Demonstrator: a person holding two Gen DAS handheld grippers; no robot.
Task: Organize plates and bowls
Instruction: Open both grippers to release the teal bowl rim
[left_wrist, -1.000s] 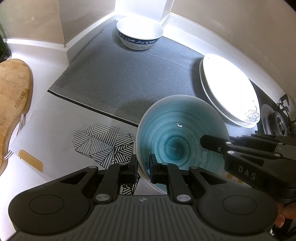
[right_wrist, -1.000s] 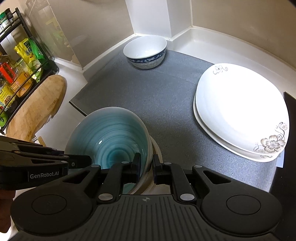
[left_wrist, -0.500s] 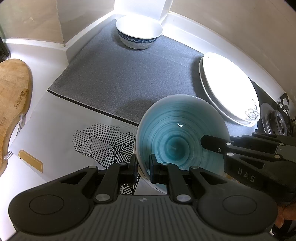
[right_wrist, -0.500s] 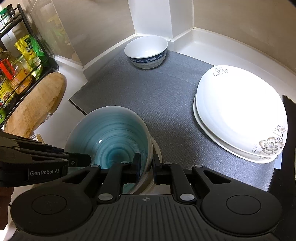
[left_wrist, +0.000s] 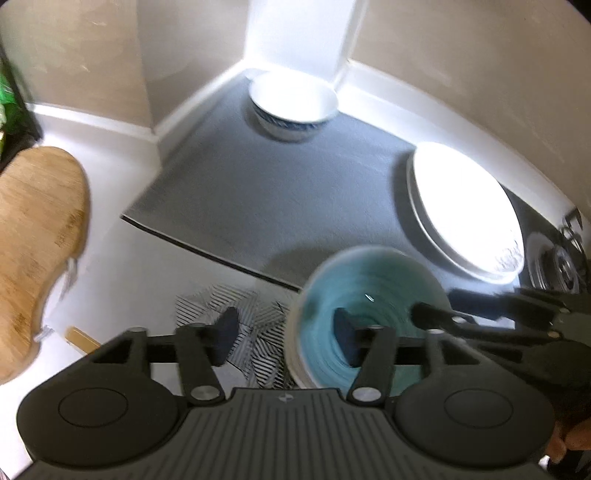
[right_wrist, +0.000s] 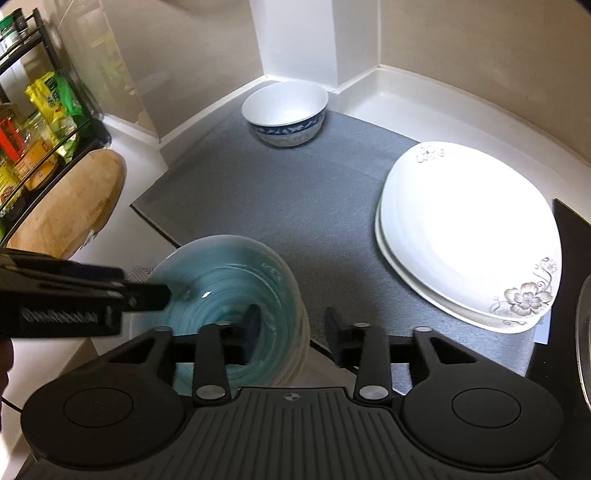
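A teal glazed bowl (left_wrist: 369, 317) (right_wrist: 225, 295) sits at the near edge of the grey mat (left_wrist: 295, 192) (right_wrist: 314, 206), apparently on top of a pale dish. My left gripper (left_wrist: 284, 334) is open, its jaws straddling the bowl's left rim. My right gripper (right_wrist: 293, 328) is open, its jaws straddling the bowl's right rim. A white bowl with a blue band (left_wrist: 293, 107) (right_wrist: 284, 114) stands in the far corner of the mat. Two stacked white plates with a flower print (left_wrist: 465, 206) (right_wrist: 469, 236) lie on the right.
A wooden cutting board (left_wrist: 33, 243) (right_wrist: 70, 206) lies on the white counter at left. A black-and-white patterned sheet (left_wrist: 255, 314) lies by the teal bowl. A rack with packets (right_wrist: 33, 122) stands far left. A stove burner (left_wrist: 557, 262) is at right.
Both grippers have opened from the teal bowl's rim, which they gripped before. Both have drawn back a little; the views are motion-blurred.
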